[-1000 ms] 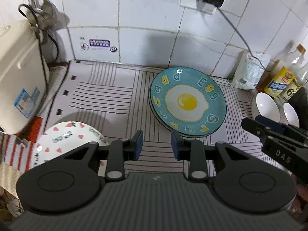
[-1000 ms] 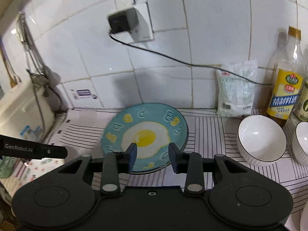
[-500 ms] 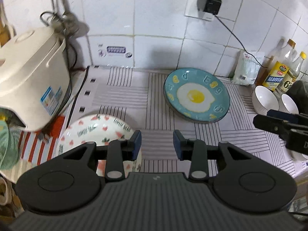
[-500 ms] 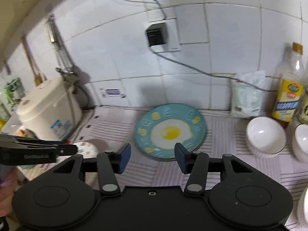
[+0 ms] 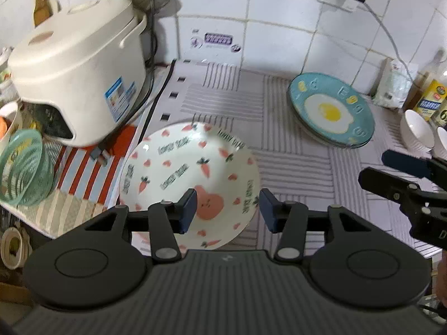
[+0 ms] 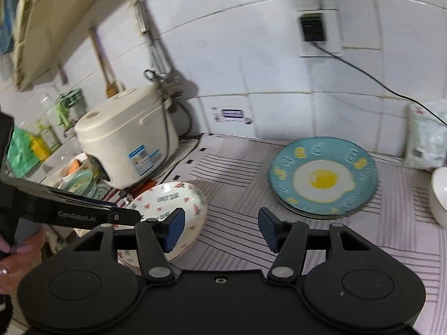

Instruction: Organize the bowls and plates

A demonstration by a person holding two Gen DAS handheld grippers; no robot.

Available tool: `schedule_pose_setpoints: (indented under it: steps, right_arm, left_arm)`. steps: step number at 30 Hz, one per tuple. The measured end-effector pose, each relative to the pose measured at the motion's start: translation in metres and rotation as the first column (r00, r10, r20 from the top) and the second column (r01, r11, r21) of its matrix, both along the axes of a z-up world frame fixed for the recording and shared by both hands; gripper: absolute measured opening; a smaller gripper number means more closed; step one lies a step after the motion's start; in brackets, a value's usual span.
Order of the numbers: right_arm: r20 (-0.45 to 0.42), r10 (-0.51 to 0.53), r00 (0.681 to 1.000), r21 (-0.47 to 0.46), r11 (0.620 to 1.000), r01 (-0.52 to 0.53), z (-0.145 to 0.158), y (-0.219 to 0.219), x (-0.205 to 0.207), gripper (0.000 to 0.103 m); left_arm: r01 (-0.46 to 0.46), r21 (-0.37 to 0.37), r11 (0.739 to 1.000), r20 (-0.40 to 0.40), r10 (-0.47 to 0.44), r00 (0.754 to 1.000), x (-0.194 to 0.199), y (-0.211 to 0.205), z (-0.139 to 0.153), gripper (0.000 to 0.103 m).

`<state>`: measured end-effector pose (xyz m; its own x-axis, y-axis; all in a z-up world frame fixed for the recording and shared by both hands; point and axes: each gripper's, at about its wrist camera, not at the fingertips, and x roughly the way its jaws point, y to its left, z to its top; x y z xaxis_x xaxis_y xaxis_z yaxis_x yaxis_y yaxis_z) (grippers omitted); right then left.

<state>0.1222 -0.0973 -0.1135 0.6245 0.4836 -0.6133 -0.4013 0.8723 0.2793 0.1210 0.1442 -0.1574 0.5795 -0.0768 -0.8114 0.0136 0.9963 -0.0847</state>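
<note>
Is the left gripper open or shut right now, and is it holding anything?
Open and empty: the left gripper has blue pads set wide apart above the carrot plate, neither visibly clamping its rim.

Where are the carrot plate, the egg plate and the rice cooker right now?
carrot plate (image 5: 178,164), left wrist view, centre of its face
egg plate (image 6: 324,180), right wrist view, on the yolk
rice cooker (image 5: 81,64), left wrist view, lid

Right gripper (image 6: 220,227) low at 6 o'clock, blue pads wide apart, nothing between them. White carrot-print plate (image 6: 170,206) at 8 o'clock, partly behind the left pad. Blue fried-egg plate (image 6: 322,178) at 2 o'clock on the striped mat (image 6: 237,173). Cream rice cooker (image 6: 125,139) at 10 o'clock. Left gripper (image 6: 83,212) reaching in from 9 o'clock.
</note>
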Motion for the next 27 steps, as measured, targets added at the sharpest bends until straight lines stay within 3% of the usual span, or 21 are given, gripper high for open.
schedule_pose_setpoints:
  steps: [5,10,13,21,27]
  right_arm:
    - [0.056,0.049,0.997,-0.007,0.999,-0.049,-0.014,0.018,-0.001,0.067]
    - [0.028,0.09,0.996,-0.009,0.996,-0.09,-0.033,0.034,0.006,0.068]
    - [0.0,0.114,0.993,0.001,0.993,-0.114,-0.048,0.045,0.013,0.068]
    - [-0.084,0.141,0.987,0.028,0.99,-0.139,-0.088,0.076,0.034,0.068]
    - [-0.124,0.142,0.982,0.018,0.99,-0.141,-0.107,0.09,0.046,0.068]
  left_arm:
    - [-0.04,0.016,0.999,-0.035,0.041,0.999,-0.002,0.017,-0.015,0.063]
    - [-0.114,0.032,0.993,-0.1,0.117,0.988,0.001,0.04,-0.043,0.077]
    - [-0.15,0.054,0.987,-0.134,0.156,0.979,0.005,0.052,-0.06,0.08]
    - [-0.192,0.032,0.981,-0.221,0.194,0.956,0.018,0.077,-0.093,0.075]
    - [-0.199,0.008,0.98,-0.228,0.195,0.954,0.025,0.083,-0.1,0.056]
